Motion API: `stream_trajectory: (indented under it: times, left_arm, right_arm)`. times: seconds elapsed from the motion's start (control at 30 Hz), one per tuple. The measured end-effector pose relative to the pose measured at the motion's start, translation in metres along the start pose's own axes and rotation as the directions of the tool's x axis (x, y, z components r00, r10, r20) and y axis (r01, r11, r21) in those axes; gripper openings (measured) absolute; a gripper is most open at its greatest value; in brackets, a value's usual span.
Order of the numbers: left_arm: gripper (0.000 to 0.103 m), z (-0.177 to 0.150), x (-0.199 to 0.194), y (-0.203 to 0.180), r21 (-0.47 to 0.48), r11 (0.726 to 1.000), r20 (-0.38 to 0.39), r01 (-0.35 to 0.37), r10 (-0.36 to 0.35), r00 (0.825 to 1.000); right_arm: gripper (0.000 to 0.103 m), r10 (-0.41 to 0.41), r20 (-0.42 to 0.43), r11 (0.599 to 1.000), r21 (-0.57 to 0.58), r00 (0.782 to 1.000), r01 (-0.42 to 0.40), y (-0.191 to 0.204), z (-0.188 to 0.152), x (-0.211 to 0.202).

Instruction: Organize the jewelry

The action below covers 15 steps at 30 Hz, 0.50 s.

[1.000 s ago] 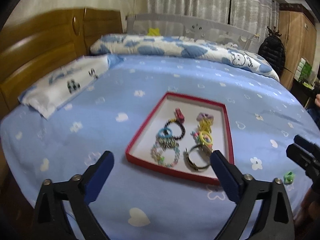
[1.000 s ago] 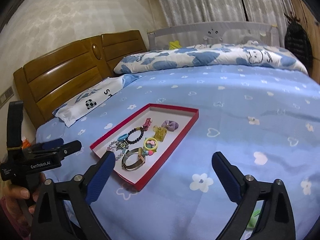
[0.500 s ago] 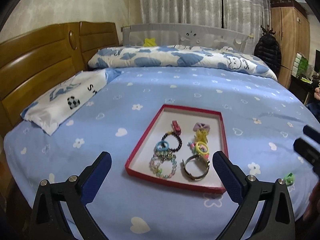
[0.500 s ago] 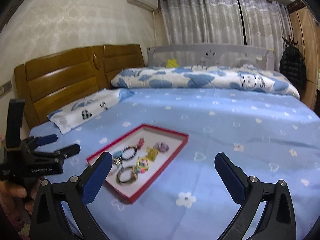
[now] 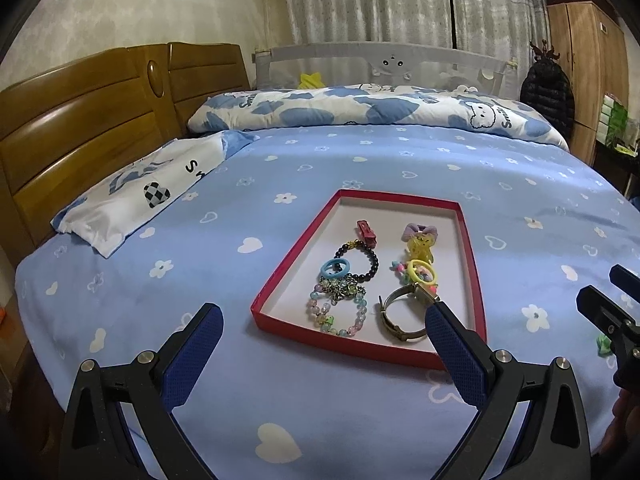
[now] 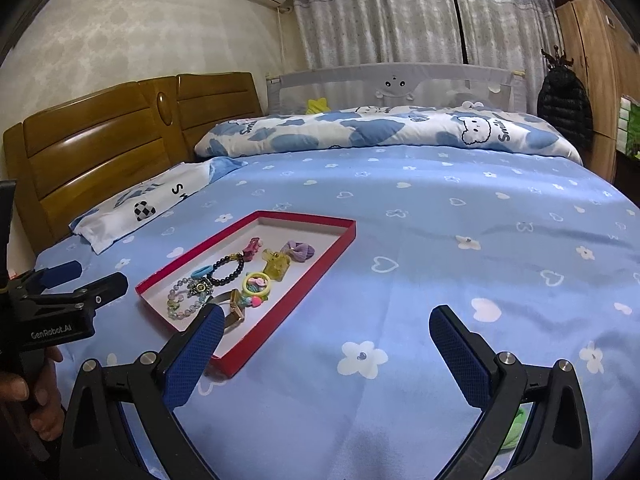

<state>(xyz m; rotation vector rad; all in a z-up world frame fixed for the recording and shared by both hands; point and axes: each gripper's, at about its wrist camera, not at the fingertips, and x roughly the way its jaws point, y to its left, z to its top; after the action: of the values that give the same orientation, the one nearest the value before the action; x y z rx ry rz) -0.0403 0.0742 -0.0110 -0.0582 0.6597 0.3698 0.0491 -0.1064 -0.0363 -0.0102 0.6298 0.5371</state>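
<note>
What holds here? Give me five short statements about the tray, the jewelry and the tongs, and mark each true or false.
1. The red tray lies on the blue bedsheet. True.
2. The left tongs are shut on the black bead bracelet. False: they are open and empty, and the bracelet lies in the tray.
3. The purple bow is in the tray's far part. True.
4. The right tongs hold the watch. False: they are open, with nothing between them.
5. A small green thing lies on the sheet outside the tray. True.
</note>
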Motion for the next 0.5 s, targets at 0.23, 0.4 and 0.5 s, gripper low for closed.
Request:
stream_trajectory:
  times: [0.23,0.4,0.5]
  left_arm:
    - [0.102,-0.001,-0.004,0.003,0.0,1.0,0.005,0.012,-0.012,1.0]
    - [0.102,0.002,-0.01,0.006,-0.006,1.0,0.016,0.015,-0.015,1.0]
    - [0.102,0.001,-0.014,0.005,-0.008,1.0,0.025,0.012,-0.012,1.0]
  right_arm:
    - [0.103,-0.002,0.01,1.0,-0.002,1.0,0.002,0.003,0.002,-0.001]
    - [0.103,-0.002,0.028,1.0,-0.011,1.0,0.002,0.008,0.007,-0.006]
    - [0.103,-0.003,0.041,1.0,-0.013,0.999,0.004,0.009,0.009,-0.009]
